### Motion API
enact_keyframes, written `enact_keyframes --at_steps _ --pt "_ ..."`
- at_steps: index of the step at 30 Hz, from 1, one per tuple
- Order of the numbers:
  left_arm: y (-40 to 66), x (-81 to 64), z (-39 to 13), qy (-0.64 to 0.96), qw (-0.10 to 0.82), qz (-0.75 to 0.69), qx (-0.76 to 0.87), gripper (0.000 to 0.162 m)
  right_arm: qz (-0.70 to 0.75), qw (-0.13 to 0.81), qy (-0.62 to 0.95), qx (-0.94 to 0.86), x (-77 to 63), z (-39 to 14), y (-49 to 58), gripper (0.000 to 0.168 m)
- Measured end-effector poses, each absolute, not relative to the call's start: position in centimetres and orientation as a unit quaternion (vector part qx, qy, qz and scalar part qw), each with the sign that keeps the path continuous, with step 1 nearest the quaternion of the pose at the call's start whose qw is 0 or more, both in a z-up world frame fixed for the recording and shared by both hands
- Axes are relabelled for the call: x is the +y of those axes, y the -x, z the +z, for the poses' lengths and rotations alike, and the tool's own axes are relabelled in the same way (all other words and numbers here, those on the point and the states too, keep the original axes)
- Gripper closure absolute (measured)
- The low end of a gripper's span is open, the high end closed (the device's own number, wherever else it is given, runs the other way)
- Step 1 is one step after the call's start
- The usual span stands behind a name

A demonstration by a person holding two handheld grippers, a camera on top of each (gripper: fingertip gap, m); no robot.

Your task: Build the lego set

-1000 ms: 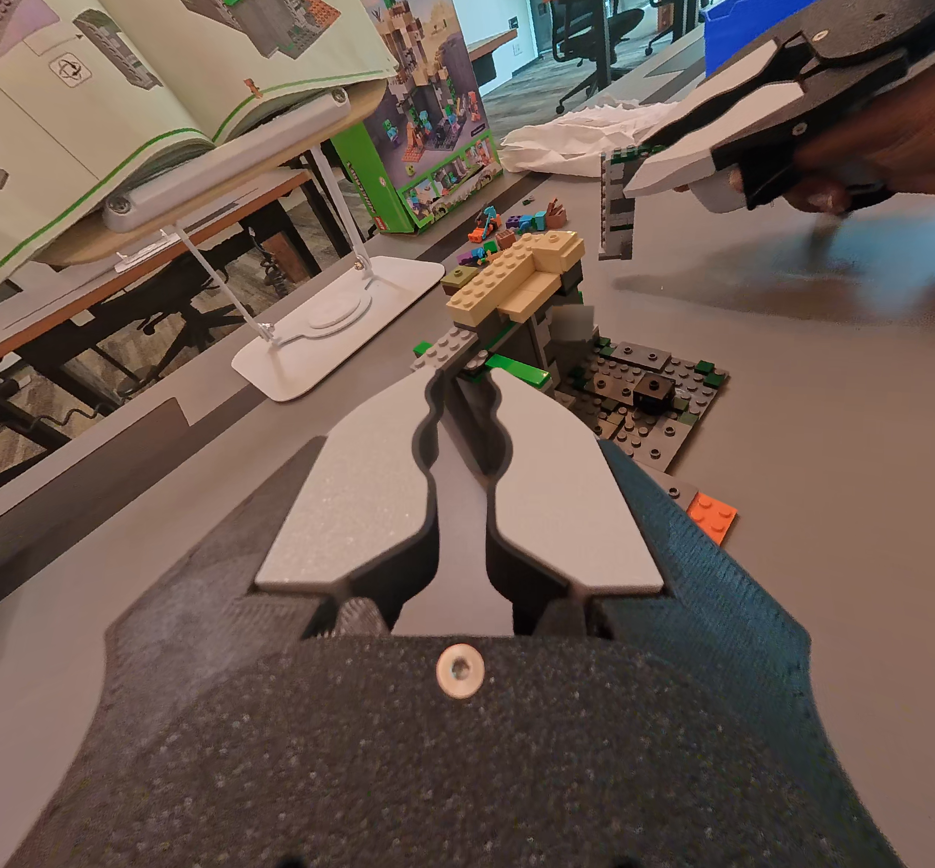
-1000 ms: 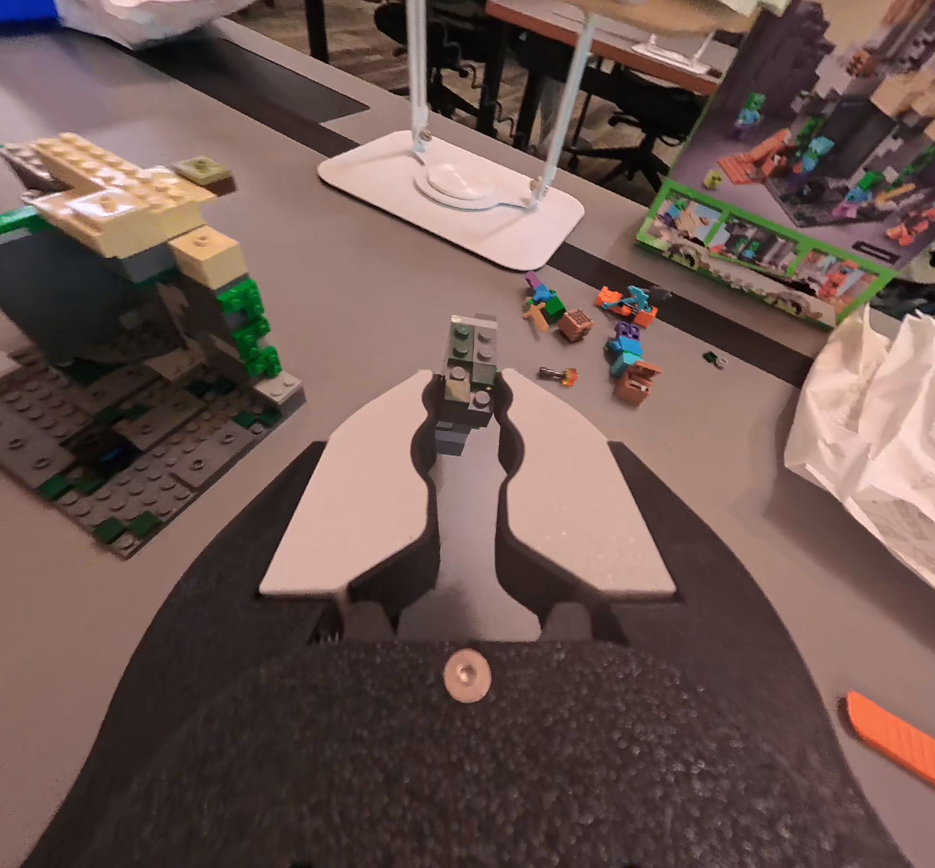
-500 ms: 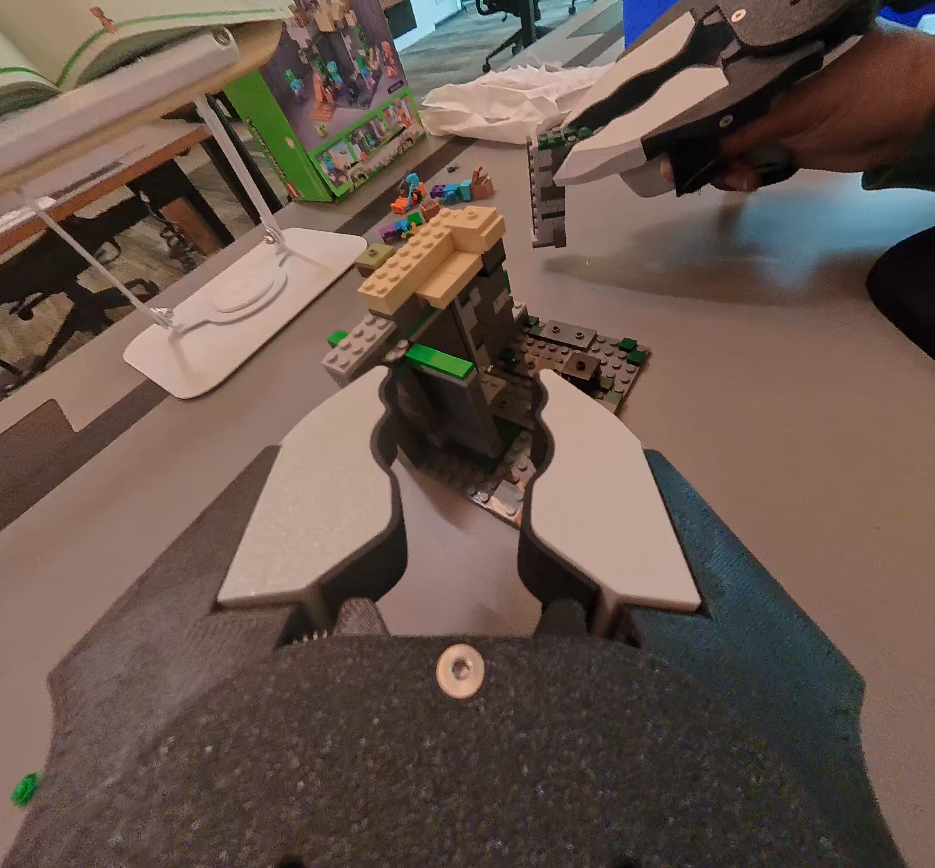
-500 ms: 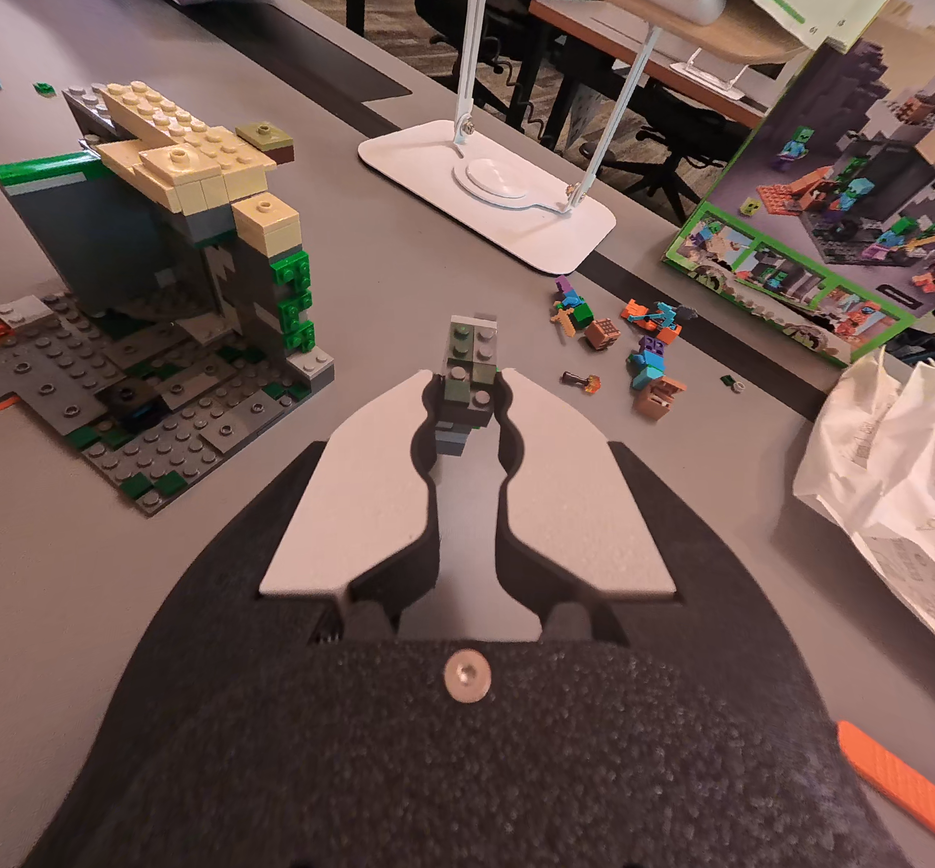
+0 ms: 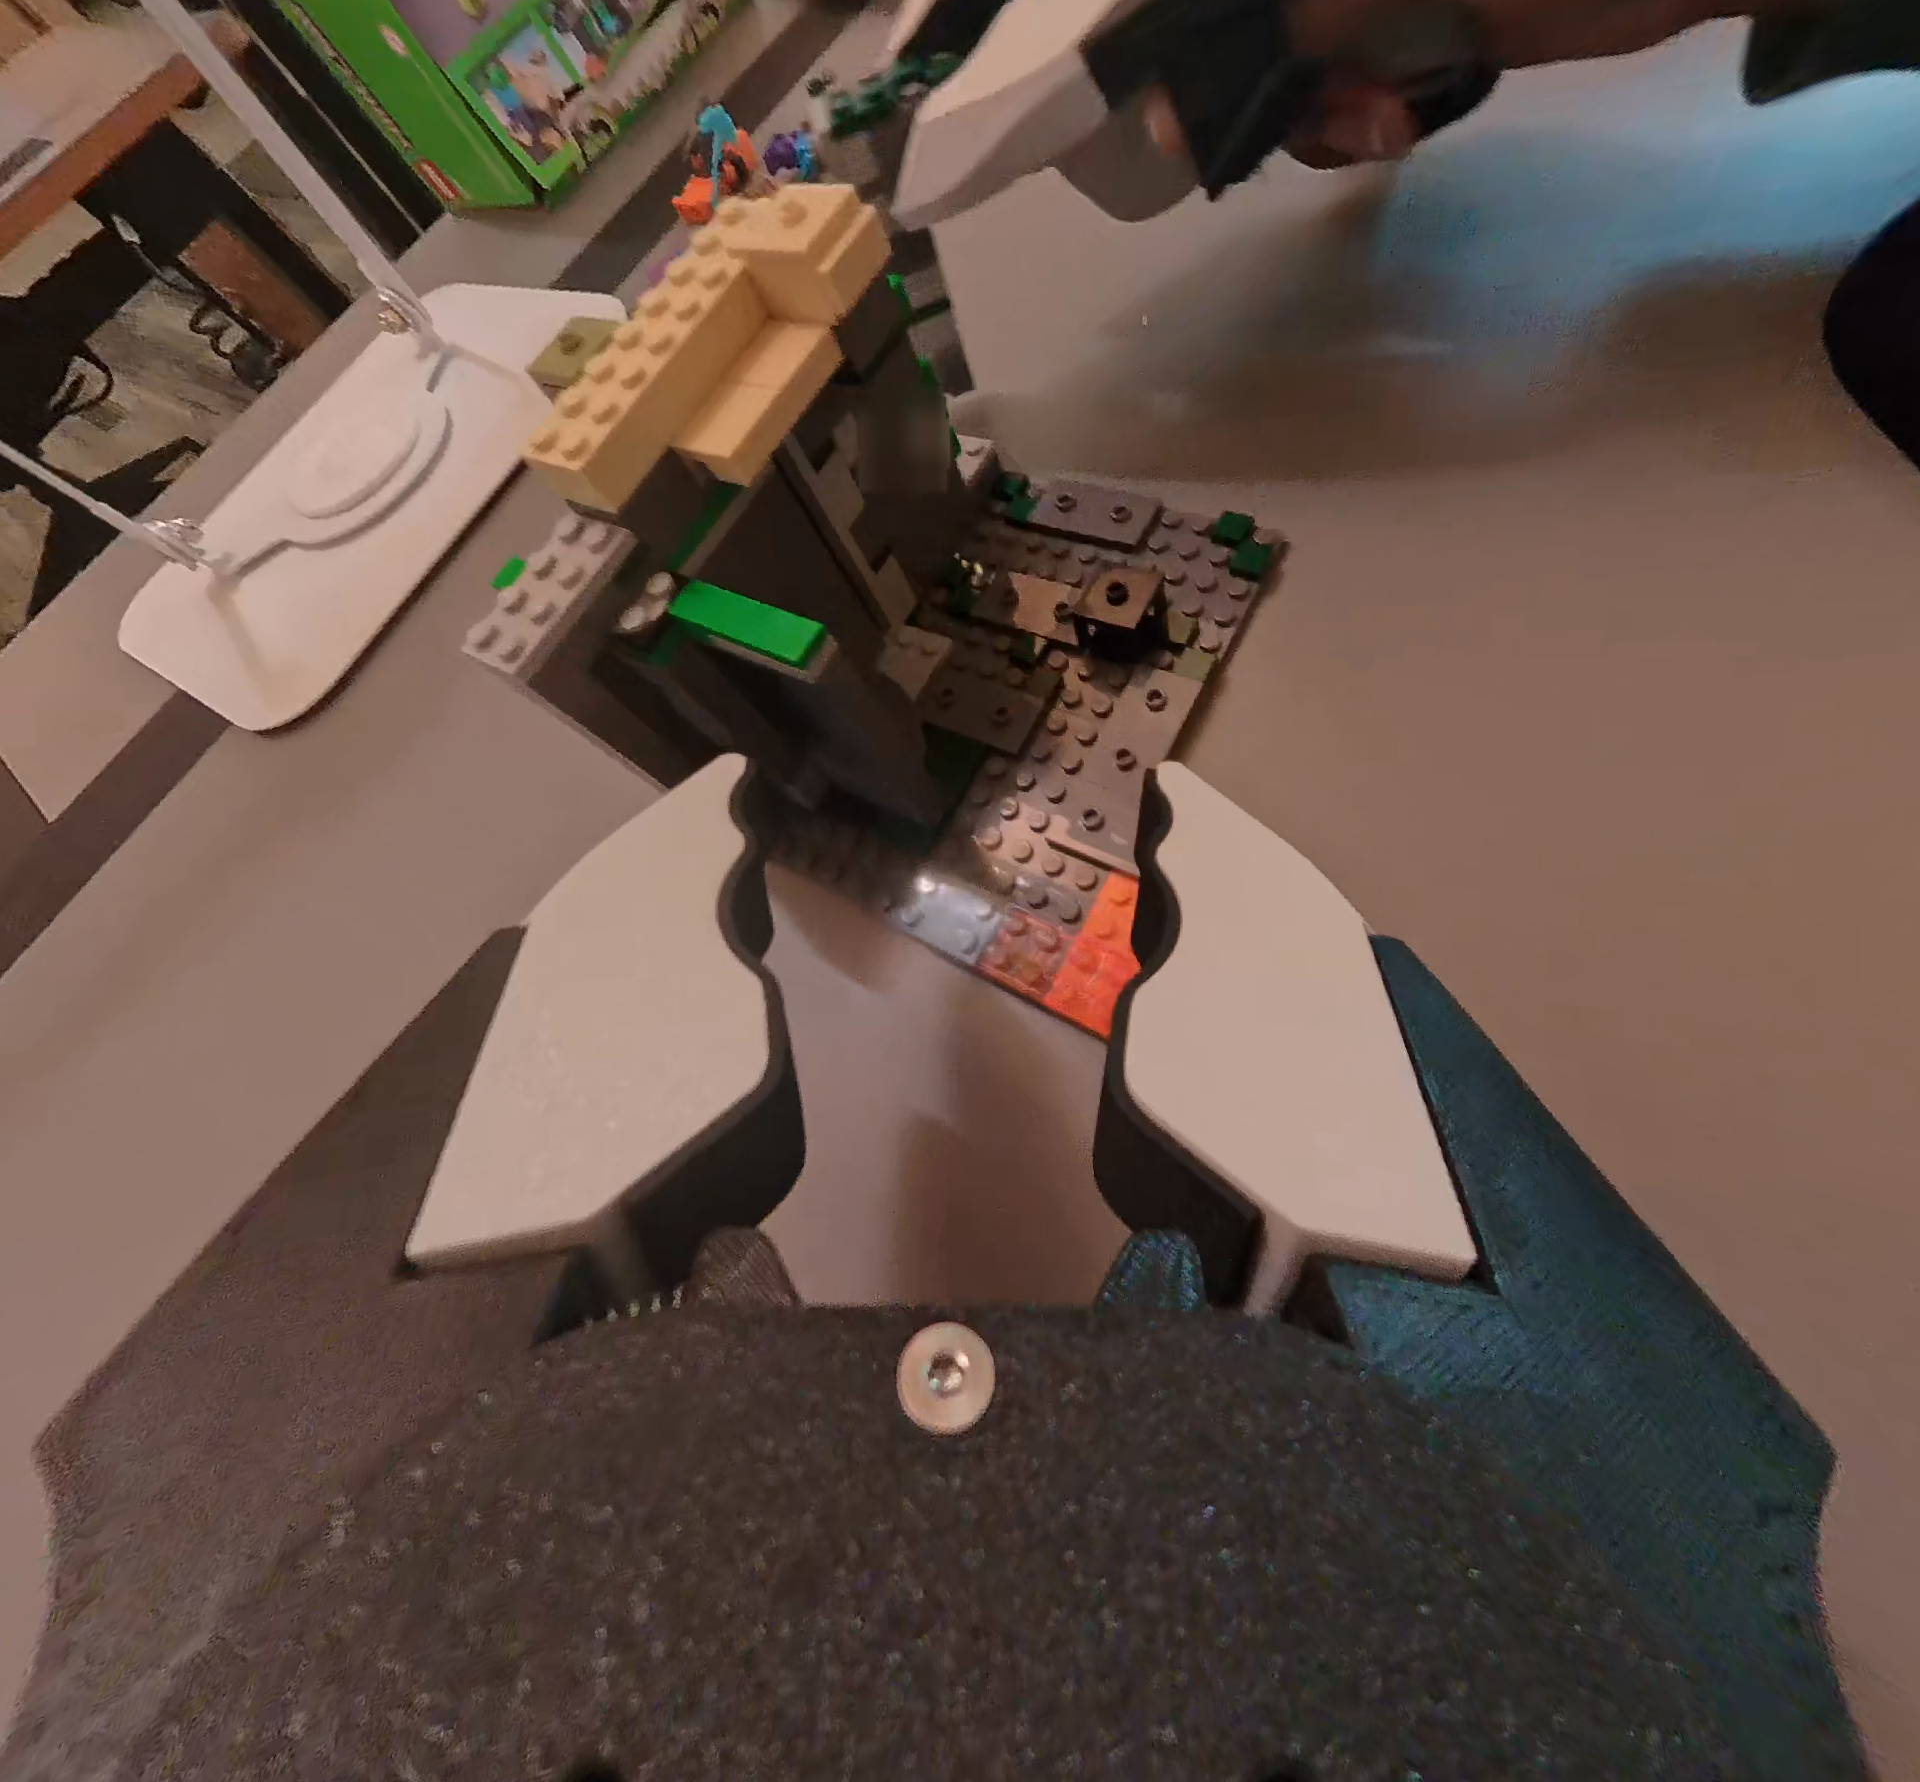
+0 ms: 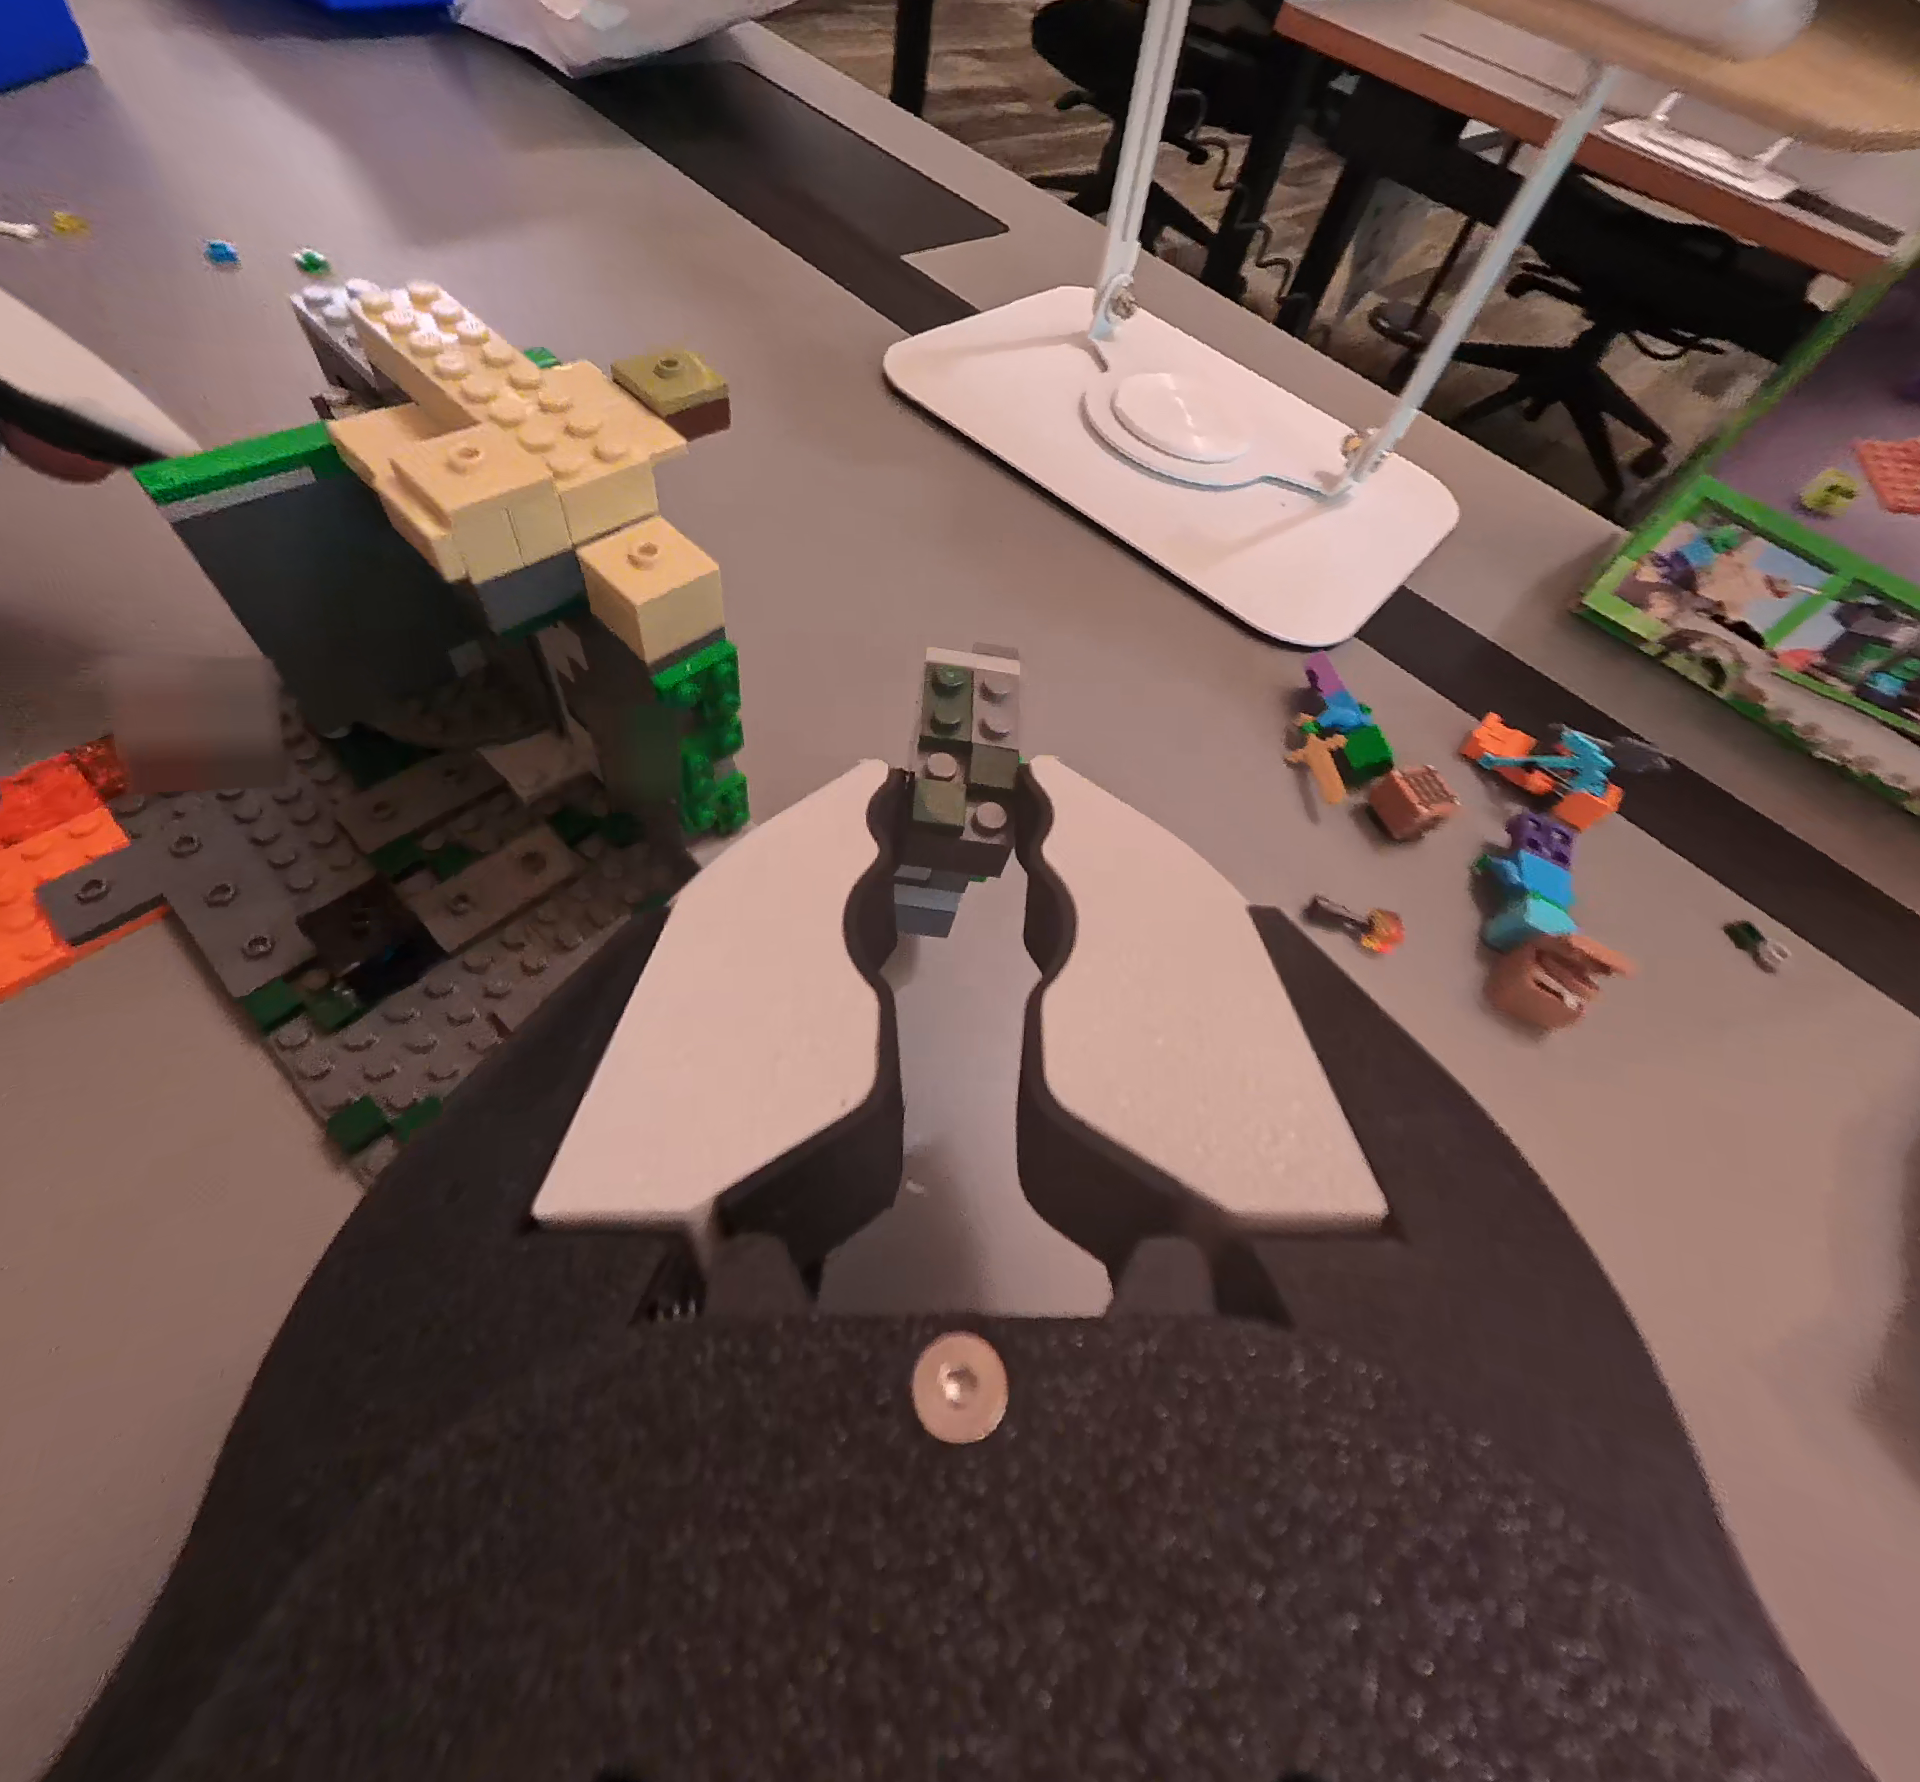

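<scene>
**Sub-assembly in the right tool, ready to go onto the build**

My right tool (image 6: 956, 802) is clamped on a small grey-and-green brick column (image 6: 966, 745), pinched low with its studded upper part sticking out past the fingertips. My left tool (image 5: 940, 823) is spread wide and holds nothing; its tips sit on either side of the near edge of the grey baseplate (image 5: 1132, 693), and I cannot tell whether they touch it.

The lego build (image 6: 488, 527) stands on that baseplate on the grey worktop (image 6: 831, 298): a dark wall topped with tan bricks, green trim on 1 corner, orange plates at the baseplate's corner.

I judge the step in hand to be mating the column to the build. Next I need the left tool to steady the baseplate while the right one lines the column's underside up with free studs and presses straight down.

Room is good on the right: open worktop lies between the build and the loose minifigure parts (image 6: 1455, 818). Behind stand the white stand base (image 6: 1195, 444) and the green box (image 6: 1766, 631), well apart. The tan overhang is the edge I must clear.
</scene>
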State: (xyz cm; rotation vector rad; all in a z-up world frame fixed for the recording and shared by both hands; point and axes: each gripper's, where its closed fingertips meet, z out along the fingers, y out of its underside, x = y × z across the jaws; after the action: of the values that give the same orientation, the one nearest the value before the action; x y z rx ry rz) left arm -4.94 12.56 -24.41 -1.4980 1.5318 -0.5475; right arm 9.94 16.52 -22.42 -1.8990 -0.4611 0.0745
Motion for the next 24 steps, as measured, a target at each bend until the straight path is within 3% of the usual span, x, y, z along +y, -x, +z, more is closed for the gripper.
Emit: enact_keyframes --at_steps 14,20,24 --pt "6.6 11.5 -27.6 0.623 0.364 -0.189 0.666 0.101 0.01 0.535 0.816 -0.22 17.1 -22.9 -8.7 0.149" --pt "6.8 12.3 -26.3 0.627 0.383 -0.213 0.644 0.101 0.044 0.493 0.832 -0.251 12.6 -22.6 -7.5 0.149" --pt "7.2 14.0 -25.5 0.642 0.398 -0.238 0.611 0.102 -0.008 0.48 0.853 -0.207 10.9 -23.0 -9.5 0.149"
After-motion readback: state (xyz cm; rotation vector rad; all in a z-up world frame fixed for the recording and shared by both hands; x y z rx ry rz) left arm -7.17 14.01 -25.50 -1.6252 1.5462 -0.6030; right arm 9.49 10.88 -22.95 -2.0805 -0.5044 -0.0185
